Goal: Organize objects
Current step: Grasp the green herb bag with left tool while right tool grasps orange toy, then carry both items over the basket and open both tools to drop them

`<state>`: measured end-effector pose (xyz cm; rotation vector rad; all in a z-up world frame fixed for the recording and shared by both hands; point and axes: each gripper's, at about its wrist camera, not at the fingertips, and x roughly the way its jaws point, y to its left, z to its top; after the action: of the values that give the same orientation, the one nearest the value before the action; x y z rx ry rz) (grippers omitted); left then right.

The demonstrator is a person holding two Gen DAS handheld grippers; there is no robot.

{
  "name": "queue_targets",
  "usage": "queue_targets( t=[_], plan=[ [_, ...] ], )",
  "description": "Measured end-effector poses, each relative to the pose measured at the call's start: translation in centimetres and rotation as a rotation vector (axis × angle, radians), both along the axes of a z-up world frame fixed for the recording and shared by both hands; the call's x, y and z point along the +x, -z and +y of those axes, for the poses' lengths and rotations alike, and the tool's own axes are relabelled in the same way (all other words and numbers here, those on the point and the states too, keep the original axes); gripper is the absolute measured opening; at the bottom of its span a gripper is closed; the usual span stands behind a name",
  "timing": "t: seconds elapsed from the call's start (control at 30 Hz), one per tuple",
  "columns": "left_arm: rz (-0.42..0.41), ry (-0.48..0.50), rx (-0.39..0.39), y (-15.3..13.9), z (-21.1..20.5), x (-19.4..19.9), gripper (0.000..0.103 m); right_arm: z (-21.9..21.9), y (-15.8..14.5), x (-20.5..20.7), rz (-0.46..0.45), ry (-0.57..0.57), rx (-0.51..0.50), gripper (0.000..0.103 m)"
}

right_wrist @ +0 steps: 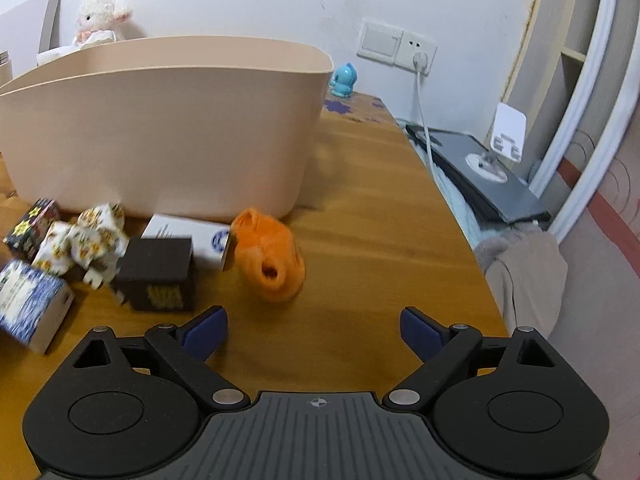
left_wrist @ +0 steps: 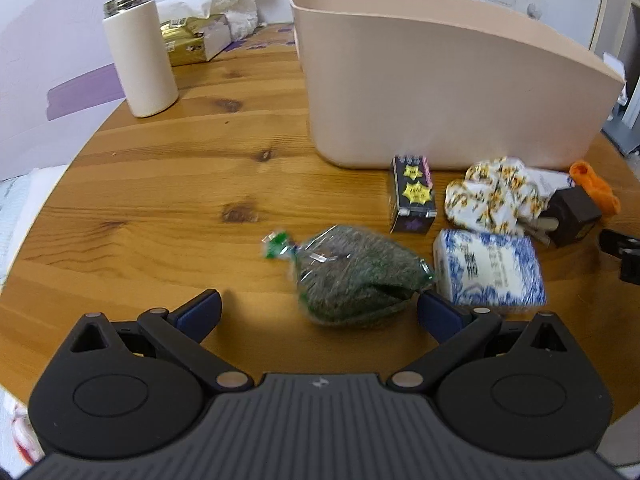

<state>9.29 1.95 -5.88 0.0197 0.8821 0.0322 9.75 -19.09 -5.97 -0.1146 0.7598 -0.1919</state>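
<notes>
Left wrist view: the left gripper (left_wrist: 319, 312) is held with jaws wide apart, nothing gripped, just short of a green bag (left_wrist: 356, 276) lying on the table (left_wrist: 160, 184) beside a blue box (left_wrist: 490, 270), in front of the bin (left_wrist: 440, 92). Pickup appears pending; closure around the bag is called for. Right wrist view: the right gripper (right_wrist: 313, 330) is likewise spread and empty, near an orange cloth (right_wrist: 270, 258); 1 short advance is needed.

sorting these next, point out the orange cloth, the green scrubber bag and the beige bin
orange cloth (right_wrist: 269, 255), right wrist view, middle of bundle
green scrubber bag (left_wrist: 356, 276), left wrist view, middle of pack
beige bin (left_wrist: 448, 92), left wrist view, front wall
</notes>
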Motion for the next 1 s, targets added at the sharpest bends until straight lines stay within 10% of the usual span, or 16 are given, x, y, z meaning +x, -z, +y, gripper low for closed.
queue_targets(
  t=[0.23,0.5,0.6,0.7,1.0],
  plan=[
    [-0.022,0.021,-0.022,0.3,0.2,1.3,0.103,0.3,0.3,2.4,-0.029,-0.041,0.002,0.079],
    [-0.059,0.058,-0.027,0.0,-0.1,1.2,0.088,1.2,0.2,3.1,-0.036,-0.089,0.027,0.016],
    [-0.064,0.061,-0.033,-0.1,0.2,1.1,0.084,1.6,0.2,2.7,-0.032,-0.089,0.025,0.010],
    [-0.073,0.056,-0.029,-0.5,0.5,0.9,0.055,1.5,-0.1,1.9,-0.027,-0.081,0.053,0.009],
    [-0.075,0.048,-0.082,-1.7,1.3,-0.7,0.053,0.5,-3.0,-1.4,-0.081,-0.050,0.080,0.009]
  ],
)
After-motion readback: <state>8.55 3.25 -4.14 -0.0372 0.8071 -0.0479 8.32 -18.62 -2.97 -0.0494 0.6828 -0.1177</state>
